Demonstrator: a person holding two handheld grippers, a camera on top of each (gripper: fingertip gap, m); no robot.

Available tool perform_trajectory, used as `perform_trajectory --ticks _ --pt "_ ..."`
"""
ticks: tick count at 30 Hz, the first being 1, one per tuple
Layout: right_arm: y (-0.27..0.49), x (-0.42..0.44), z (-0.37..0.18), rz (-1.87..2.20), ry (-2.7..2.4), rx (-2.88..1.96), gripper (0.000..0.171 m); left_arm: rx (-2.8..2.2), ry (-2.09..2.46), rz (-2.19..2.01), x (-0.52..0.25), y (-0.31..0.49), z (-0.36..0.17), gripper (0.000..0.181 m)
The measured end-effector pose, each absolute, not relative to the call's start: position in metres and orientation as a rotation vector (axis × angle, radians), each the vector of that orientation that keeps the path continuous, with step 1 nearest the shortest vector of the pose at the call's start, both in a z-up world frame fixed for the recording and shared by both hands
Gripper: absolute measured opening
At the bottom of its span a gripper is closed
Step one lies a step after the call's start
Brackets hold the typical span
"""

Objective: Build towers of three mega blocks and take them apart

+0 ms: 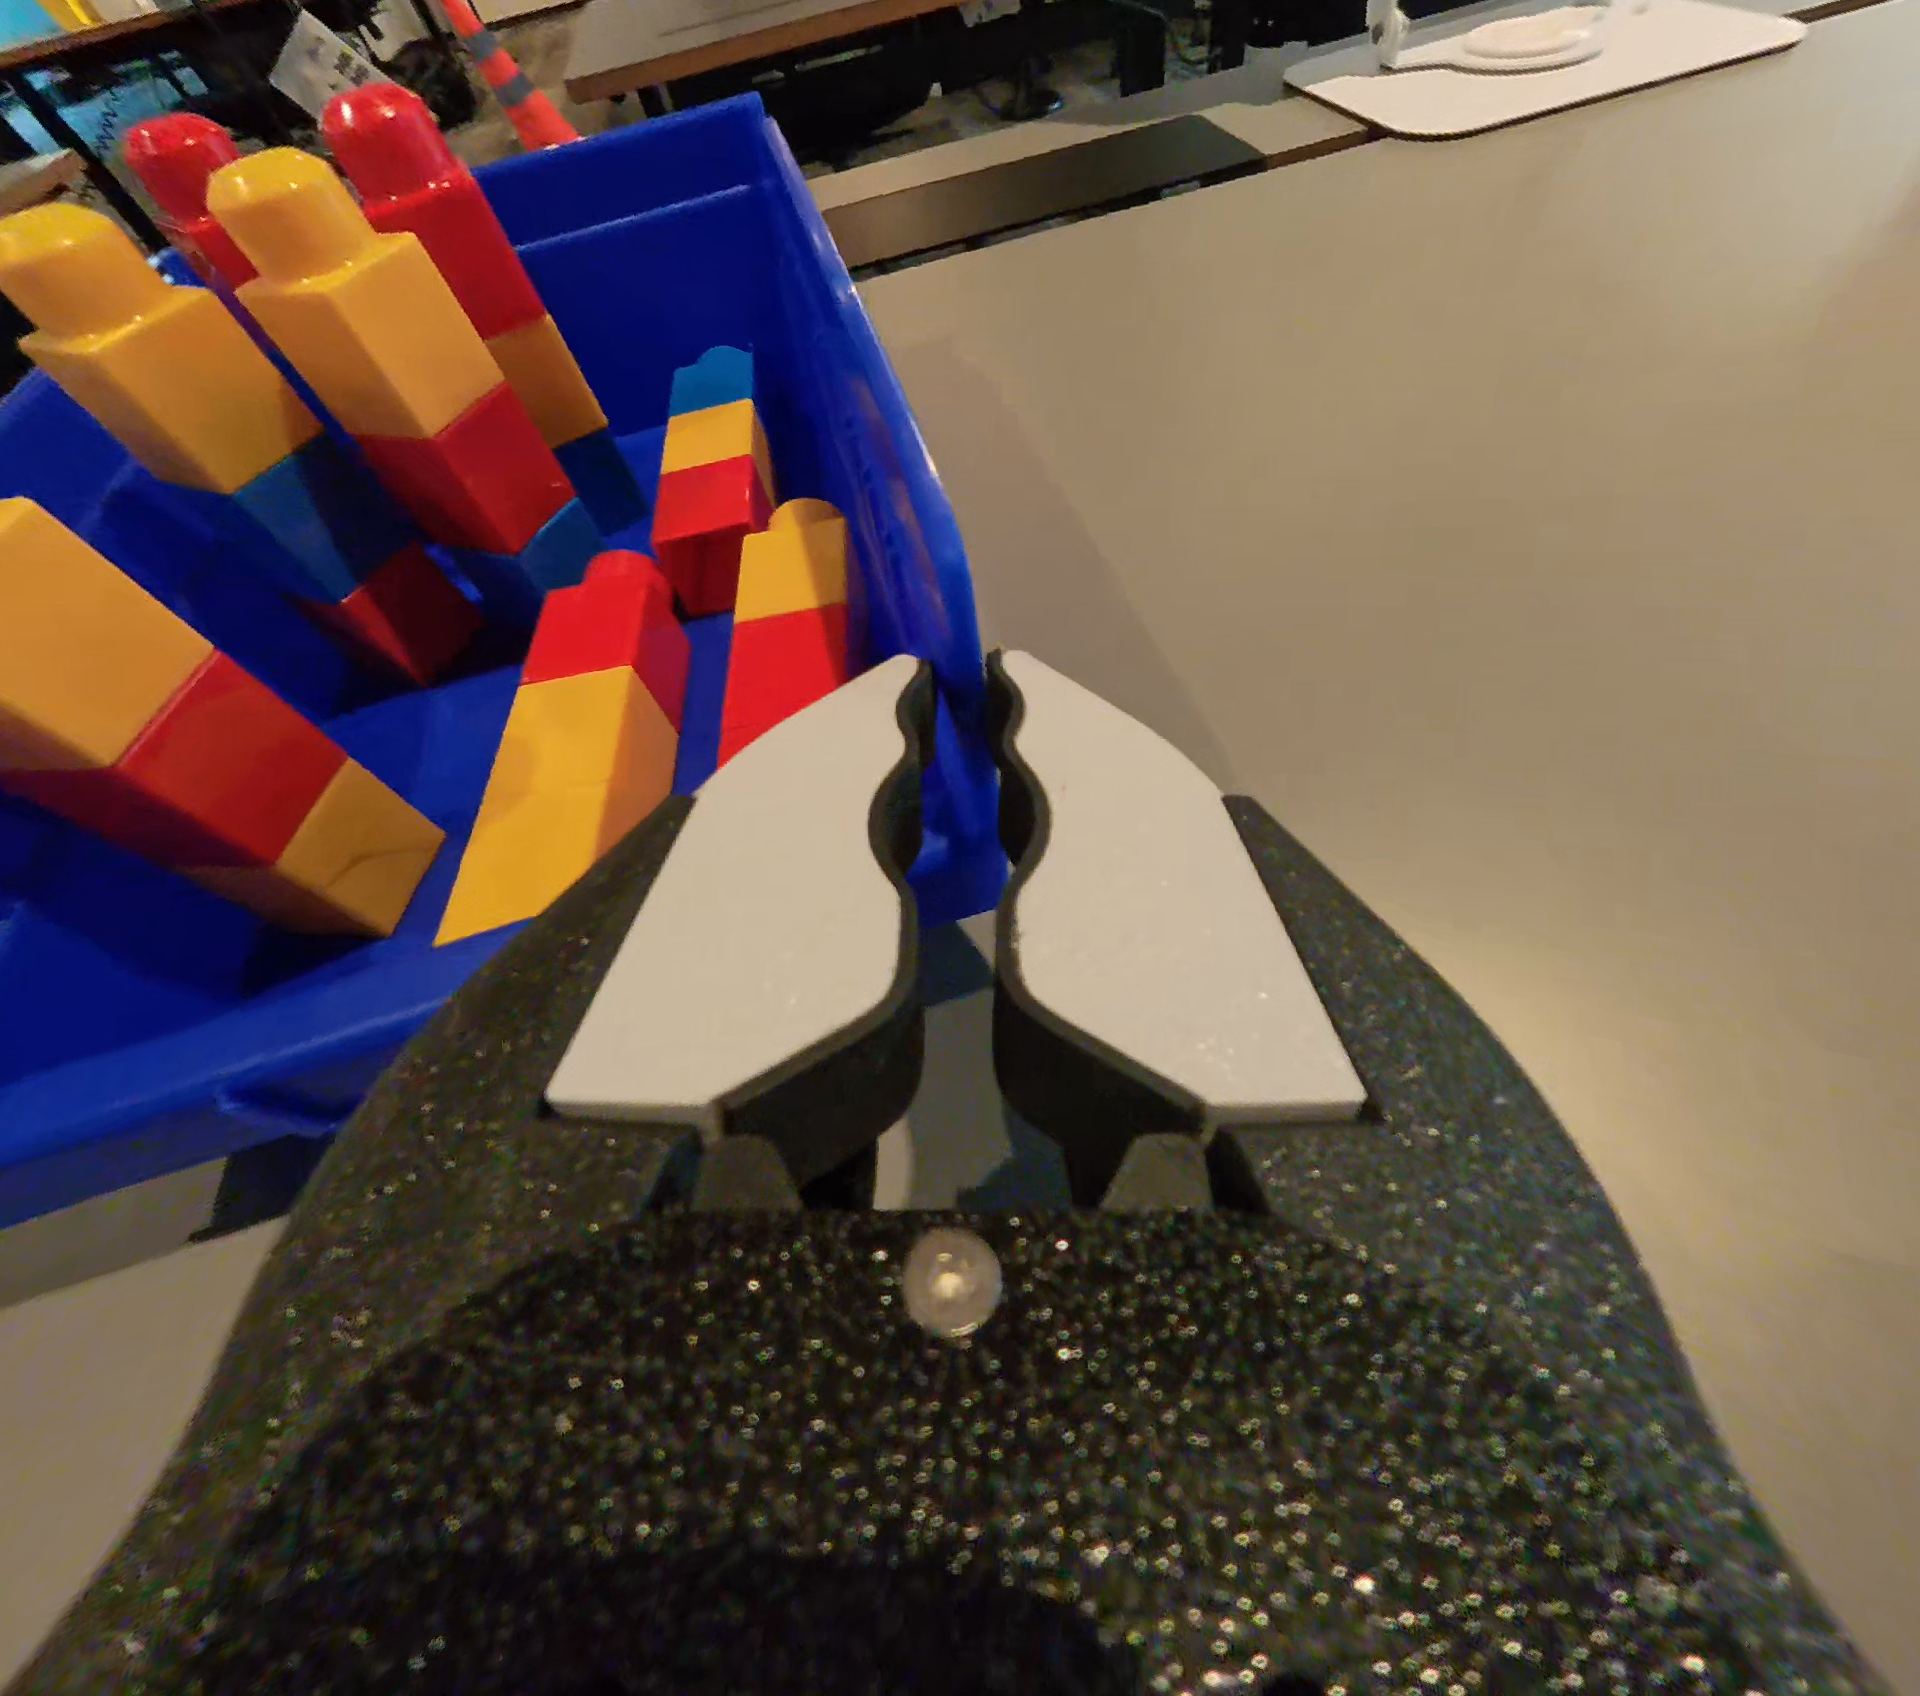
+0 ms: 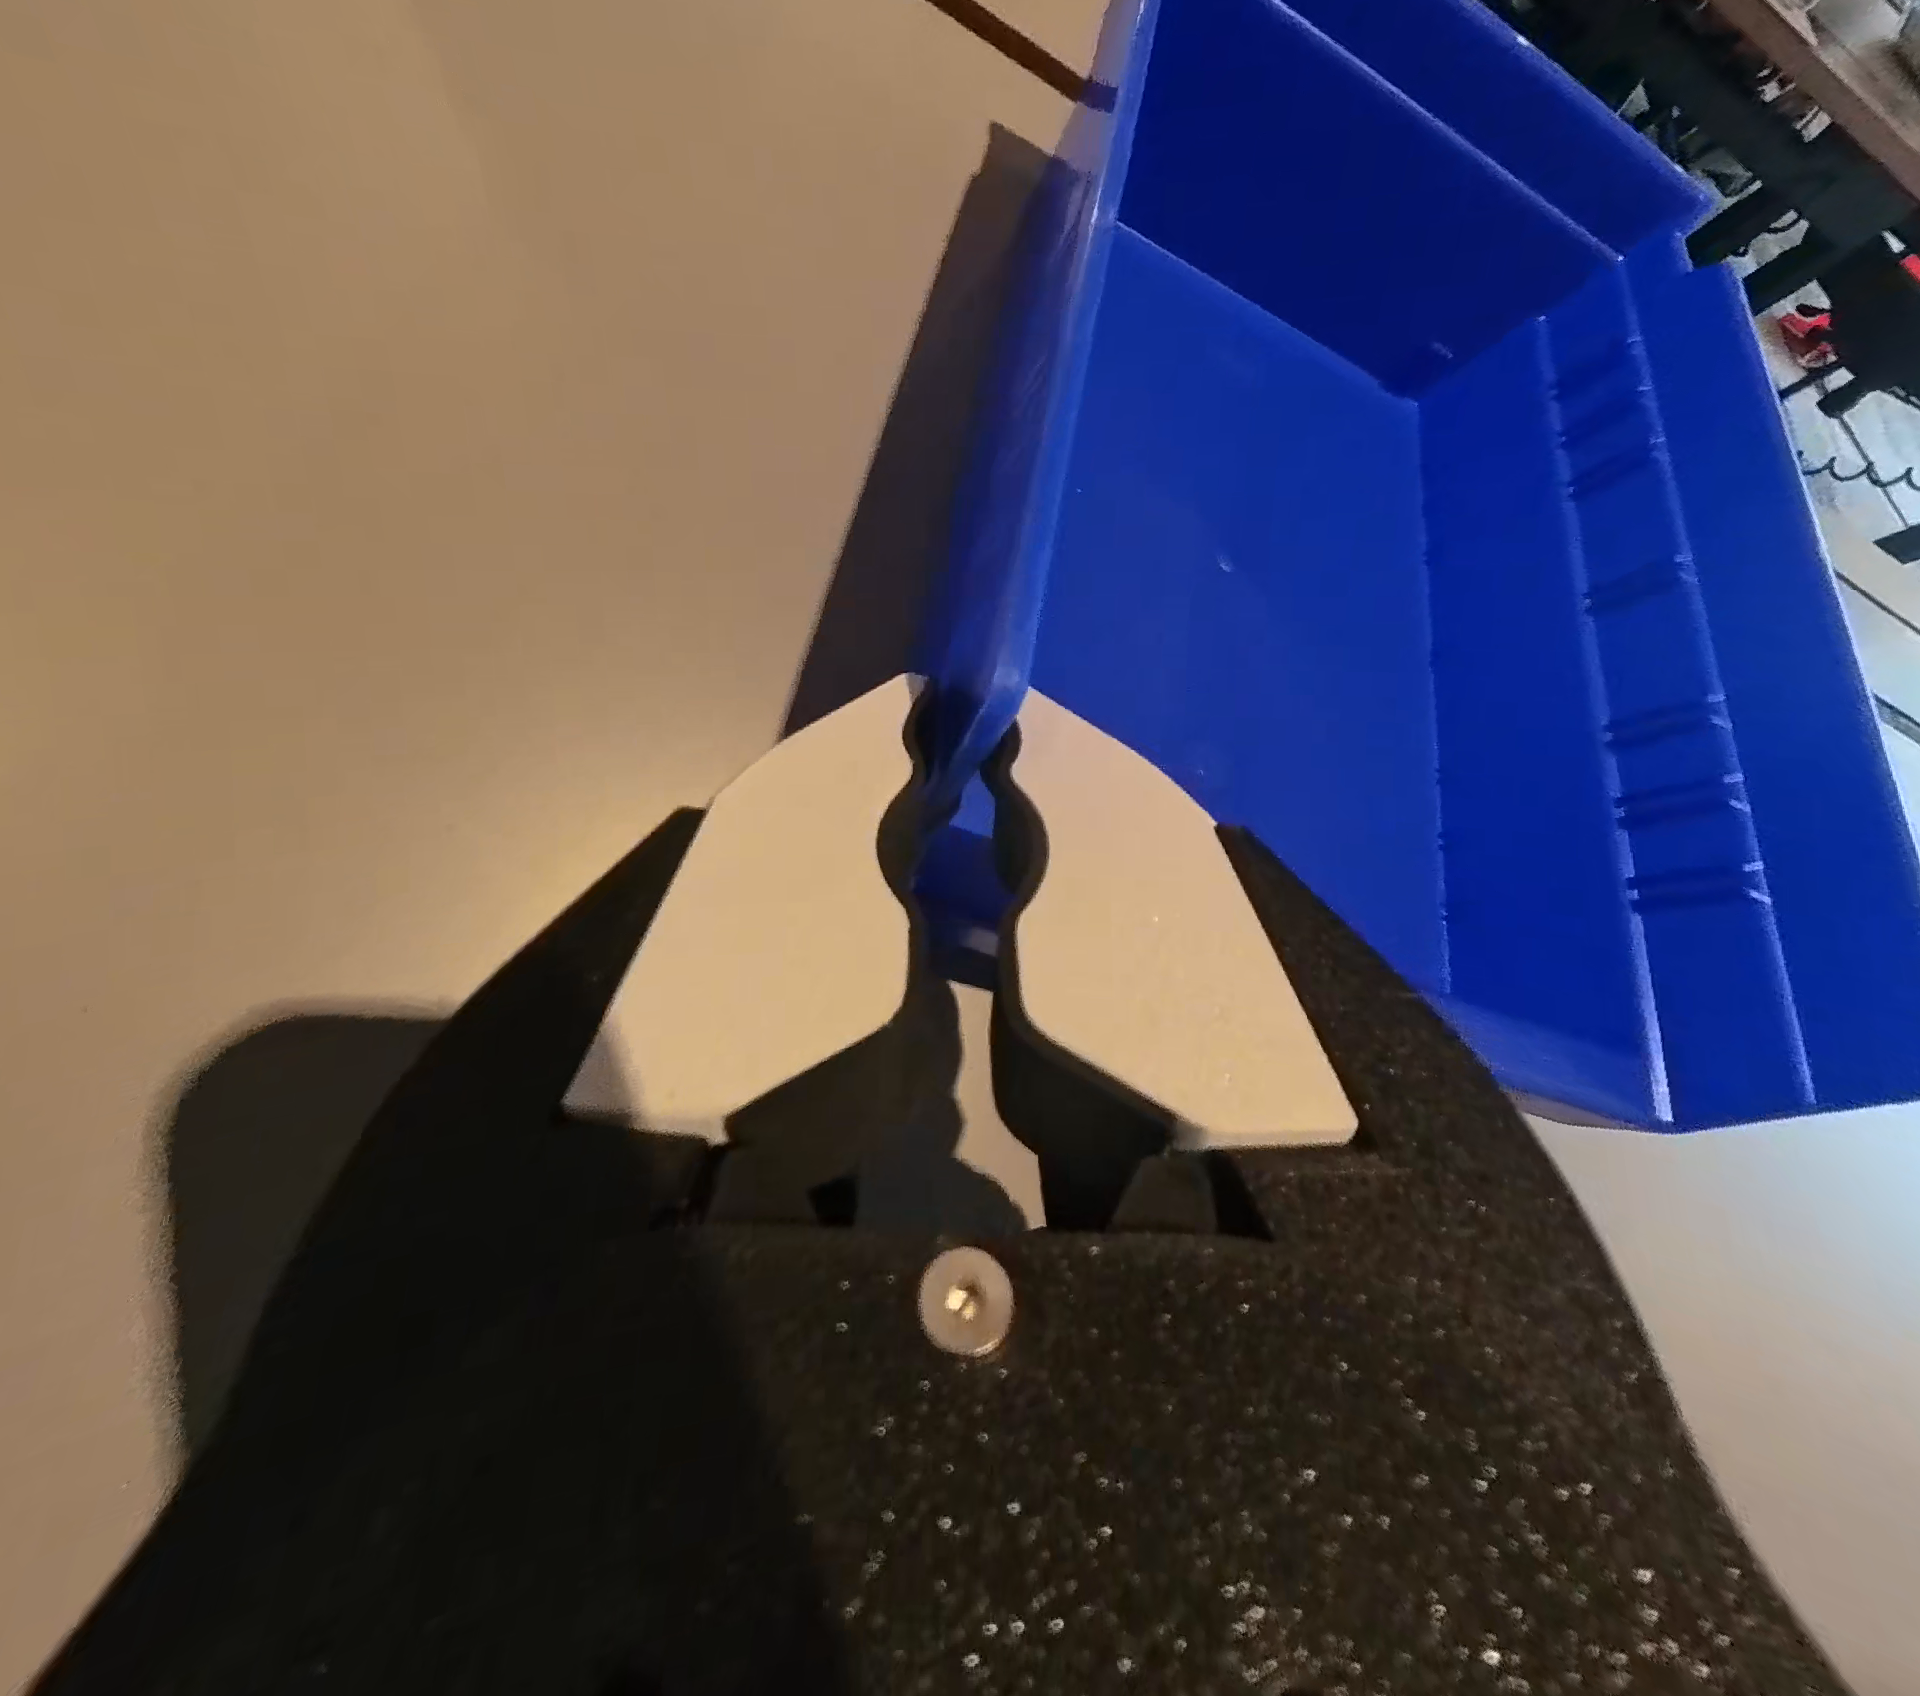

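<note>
Black speckled body of the left hand-held gripper (image 1: pixel 961 675) fills the foreground of the left wrist view, its two grey fingers (image 1: pixel 769 898) closed to a narrow gap on the right-hand wall of a blue bin (image 1: pixel 623 233); the wall's edge passes between the tips, and whether the pads actually press it cannot be told. Inside this bin stand and lean towers of blocks (image 1: pixel 416 358) in red, yellow and blue, several three blocks high. No legible brand or label shows on the bin or blocks. Both bin and gripper sit over a beige surface (image 1: pixel 1455 607), on which a white board (image 1: pixel 1538 67) lies farther back.

Right wrist view: the right hand-held gripper (image 2: pixel 966 727), tilted, pinches the rim of a second blue bin (image 2: pixel 1507 607) between its wavy black pads (image 2: pixel 899 815). This bin holds nothing visible. It appears tipped relative to the same beige surface (image 2: pixel 416 296).
</note>
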State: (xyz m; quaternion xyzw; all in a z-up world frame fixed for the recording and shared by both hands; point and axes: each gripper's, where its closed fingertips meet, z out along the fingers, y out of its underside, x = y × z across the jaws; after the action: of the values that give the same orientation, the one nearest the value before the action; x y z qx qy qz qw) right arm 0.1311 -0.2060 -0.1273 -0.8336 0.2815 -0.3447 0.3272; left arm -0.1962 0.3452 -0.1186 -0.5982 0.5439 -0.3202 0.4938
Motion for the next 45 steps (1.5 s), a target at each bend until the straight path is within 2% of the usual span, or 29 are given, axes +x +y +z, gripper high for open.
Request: perform_trajectory --ticks 1,7,23,24,25,28,30,33,36,39,45 --pt "-0.205 0.132 -0.127 -0.909 0.741 -2.166 0.008 -1.453 1.308 -0.764 -0.196 0.347 -0.119 0.009" --pt "-0.207 0.131 -0.126 -1.067 0.709 -2.031 0.01 -1.419 1.283 -0.633 -0.193 0.355 -0.118 0.007" --pt "-0.2 0.135 -0.124 -1.157 0.576 -2.012 0.012 -1.367 1.26 -0.458 -0.185 0.36 -0.118 0.008" --pt "-0.2 0.133 -0.123 -1.155 0.567 -1.994 0.017 -1.36 1.261 -0.449 -0.185 0.36 -0.118 0.008" --pt "-0.2 0.132 -0.118 -1.155 0.558 -1.961 0.031 -1.35 1.262 -0.442 -0.185 0.36 -0.117 0.009" --pt "-0.198 0.12 -0.098 -1.065 0.562 -1.816 0.052 -1.258 1.237 -0.517 -0.184 0.351 -0.099 0.03" --pt "-0.197 0.106 -0.089 -0.957 0.574 -1.729 0.056 -1.179 1.228 -0.633 -0.187 0.337 -0.082 0.033" --pt "-0.202 0.088 -0.083 -0.883 0.562 -1.665 0.054 -1.108 1.165 -0.711 -0.199 0.33 -0.046 0.038" --pt "-0.201 0.068 -0.089 -0.86 0.49 -1.658 0.042 -1.249 0.971 -0.703 -0.221 0.363 -0.02 0.036" --pt "-0.193 0.059 -0.091 -0.878 0.414 -1.683 0.038 -1.486 0.817 -0.541 -0.244 0.422 -0.026 0.037" --pt "-0.176 0.048 -0.101 -0.956 0.269 -1.775 0.036 -1.664 0.923 -0.283 -0.222 0.504 -0.062 0.05"
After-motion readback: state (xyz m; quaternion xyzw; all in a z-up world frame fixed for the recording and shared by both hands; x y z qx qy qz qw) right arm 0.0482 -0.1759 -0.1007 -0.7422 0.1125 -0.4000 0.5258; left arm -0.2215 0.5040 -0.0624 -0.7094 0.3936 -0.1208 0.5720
